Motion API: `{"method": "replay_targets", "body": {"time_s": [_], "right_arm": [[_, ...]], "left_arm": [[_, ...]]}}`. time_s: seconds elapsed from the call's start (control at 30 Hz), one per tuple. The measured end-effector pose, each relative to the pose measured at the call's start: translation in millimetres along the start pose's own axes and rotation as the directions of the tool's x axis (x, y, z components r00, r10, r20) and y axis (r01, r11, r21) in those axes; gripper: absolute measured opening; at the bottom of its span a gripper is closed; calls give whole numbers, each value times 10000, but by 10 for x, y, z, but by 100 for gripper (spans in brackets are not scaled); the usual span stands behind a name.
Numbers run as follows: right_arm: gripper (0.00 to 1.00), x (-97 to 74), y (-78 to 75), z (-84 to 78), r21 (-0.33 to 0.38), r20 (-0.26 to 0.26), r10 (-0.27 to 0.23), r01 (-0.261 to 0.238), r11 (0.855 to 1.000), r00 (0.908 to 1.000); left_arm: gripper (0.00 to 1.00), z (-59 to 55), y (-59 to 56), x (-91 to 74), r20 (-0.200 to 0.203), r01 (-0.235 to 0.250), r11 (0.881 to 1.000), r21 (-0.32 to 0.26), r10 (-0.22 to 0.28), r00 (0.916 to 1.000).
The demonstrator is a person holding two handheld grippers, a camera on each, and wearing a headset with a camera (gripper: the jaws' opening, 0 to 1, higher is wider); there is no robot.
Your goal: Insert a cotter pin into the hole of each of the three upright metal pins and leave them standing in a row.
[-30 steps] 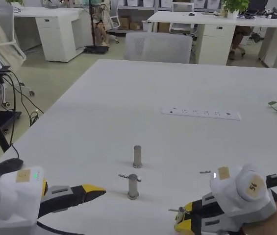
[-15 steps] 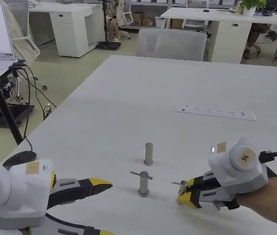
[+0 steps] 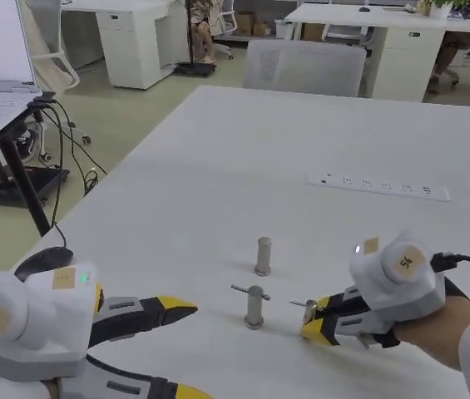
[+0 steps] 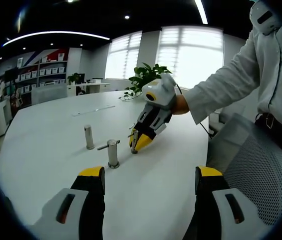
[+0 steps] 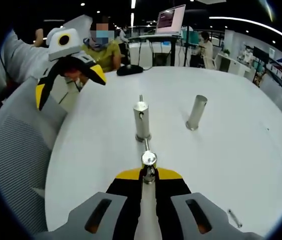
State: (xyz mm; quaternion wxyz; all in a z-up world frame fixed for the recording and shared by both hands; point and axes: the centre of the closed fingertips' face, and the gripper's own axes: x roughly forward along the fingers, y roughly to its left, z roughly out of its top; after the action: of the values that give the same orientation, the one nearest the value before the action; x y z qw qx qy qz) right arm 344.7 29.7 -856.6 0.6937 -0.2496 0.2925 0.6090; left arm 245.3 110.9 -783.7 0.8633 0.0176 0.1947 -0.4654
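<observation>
Right gripper (image 3: 311, 320), in the head view, is clamped on a metal pin (image 3: 309, 311) low at the white table (image 3: 218, 166), with a thin cotter pin jutting from the pin's top. Just beside it stands a second pin (image 3: 254, 307) with its own cotter pin (image 3: 243, 290), and a bare pin (image 3: 263, 255) stands beyond. The left gripper (image 3: 191, 349) hovers nearby with its jaws wide — nothing between them. In the left gripper view, the spread jaws (yellow-tipped) frame all three pins. In the right gripper view, the jaws pinch the held pin and the other two stand upright ahead.
</observation>
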Motion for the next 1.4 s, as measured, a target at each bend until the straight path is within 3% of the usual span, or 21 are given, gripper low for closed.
{"method": "replay_targets", "body": {"time_s": [0.47,0.57,1.4], "right_arm": [[12,0,41,37,204,310,197,-204,9996,9993],[19,-12,22,28,178,318,72,-77,9998,9995],[34,-411,-34,-224,1071,703,-213,137,9942,9973]], "left_arm": [[73,5,15,2,52,-10,10000,-34,10,10000],[73,20,14,3,78,-4,10000,-7,4,10000],[74,87,-6,22,144,-104,9999,21,104,9998]]}}
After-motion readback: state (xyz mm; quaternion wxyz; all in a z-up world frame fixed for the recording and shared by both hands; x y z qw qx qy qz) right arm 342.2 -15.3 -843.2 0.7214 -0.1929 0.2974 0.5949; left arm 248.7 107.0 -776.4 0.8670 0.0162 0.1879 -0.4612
